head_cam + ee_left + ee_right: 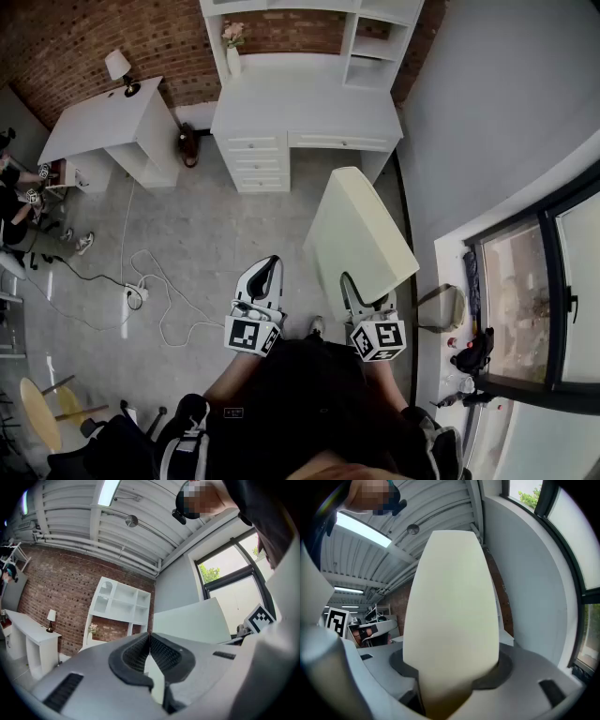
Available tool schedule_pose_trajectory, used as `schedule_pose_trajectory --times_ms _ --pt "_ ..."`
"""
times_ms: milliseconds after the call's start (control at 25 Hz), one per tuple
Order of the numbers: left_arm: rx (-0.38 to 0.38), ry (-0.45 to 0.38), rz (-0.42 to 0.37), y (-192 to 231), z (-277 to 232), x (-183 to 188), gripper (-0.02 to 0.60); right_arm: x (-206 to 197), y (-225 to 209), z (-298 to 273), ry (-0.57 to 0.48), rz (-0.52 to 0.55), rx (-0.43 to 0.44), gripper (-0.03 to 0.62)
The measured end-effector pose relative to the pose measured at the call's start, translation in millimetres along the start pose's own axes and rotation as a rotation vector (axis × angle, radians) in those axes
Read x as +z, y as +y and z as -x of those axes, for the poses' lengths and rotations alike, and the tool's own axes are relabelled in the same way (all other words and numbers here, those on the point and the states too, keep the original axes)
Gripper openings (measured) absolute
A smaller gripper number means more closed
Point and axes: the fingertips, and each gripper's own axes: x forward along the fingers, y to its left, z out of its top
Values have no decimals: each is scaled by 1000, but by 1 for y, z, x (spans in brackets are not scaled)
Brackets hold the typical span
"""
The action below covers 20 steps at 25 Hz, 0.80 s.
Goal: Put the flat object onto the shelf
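Right gripper point(367, 298) pinches the flat board point(361, 225), long axis pointing ahead; left gripper point(270, 268) pressed together.

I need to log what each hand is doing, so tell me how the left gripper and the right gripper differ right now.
The left gripper holds nothing, its fingers pressed together; the right gripper is clamped on the cream flat rectangular board. The left gripper's view ahead is open to the white shelf unit; the right gripper's view is mostly blocked by the board. Both are shut and held side by side before the person.
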Motion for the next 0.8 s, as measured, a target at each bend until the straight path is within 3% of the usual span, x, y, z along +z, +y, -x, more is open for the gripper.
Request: schedule_pose_trajectory --times_ms 800 --pt "25 -1 4 -13 -27 -1 11 11 -25 -9 -5 0 47 287"
